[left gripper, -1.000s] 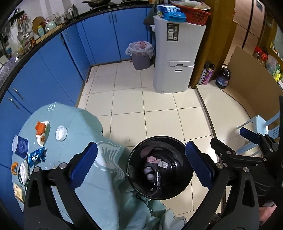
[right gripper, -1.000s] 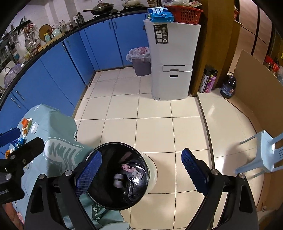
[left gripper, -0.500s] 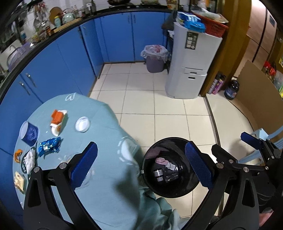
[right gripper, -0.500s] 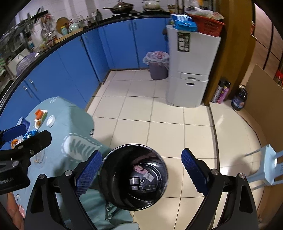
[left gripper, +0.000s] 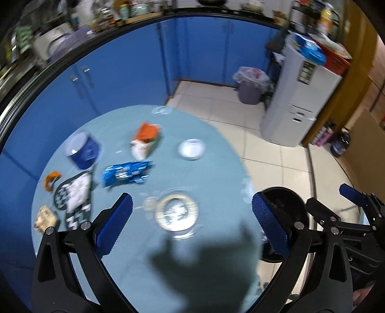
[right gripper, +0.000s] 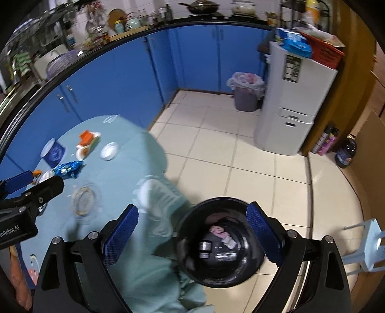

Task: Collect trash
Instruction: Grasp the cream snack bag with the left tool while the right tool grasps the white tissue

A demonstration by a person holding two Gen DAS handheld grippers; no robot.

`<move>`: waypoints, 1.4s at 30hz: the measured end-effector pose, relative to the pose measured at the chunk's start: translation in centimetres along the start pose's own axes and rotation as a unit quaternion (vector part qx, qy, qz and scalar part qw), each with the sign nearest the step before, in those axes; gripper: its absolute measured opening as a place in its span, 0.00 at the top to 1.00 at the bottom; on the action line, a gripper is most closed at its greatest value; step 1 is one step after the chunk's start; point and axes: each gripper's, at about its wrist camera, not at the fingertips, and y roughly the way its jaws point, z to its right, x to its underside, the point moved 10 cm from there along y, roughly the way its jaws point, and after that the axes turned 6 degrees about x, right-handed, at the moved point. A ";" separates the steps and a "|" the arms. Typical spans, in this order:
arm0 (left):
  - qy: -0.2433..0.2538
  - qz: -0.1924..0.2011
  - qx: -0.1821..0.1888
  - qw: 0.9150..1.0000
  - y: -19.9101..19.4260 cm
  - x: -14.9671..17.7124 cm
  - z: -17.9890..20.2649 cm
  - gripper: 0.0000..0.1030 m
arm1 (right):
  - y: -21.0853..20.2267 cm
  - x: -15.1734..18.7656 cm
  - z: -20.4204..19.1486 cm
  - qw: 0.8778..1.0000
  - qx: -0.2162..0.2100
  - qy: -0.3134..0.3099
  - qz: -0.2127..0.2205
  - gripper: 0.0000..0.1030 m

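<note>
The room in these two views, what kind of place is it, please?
Most likely a home kitchen. Blue cabinets run under a dark counter that carries a pan and jars, and a lined waste bin stands on the tiled floor. A round table with a pale cloth holds scattered wrappers.

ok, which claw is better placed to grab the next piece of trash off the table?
Left. The left claw is open over the round teal-clothed table, facing the crumpled blue foil wrapper. The right claw, also open, sits over the black round bin.
</note>
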 end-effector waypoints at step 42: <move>-0.193 -0.031 -0.086 0.977 2.5 10.7 -32.6 0.05 | 6.5 -1.0 -36.0 0.966 -0.137 -0.215 -0.042 0.13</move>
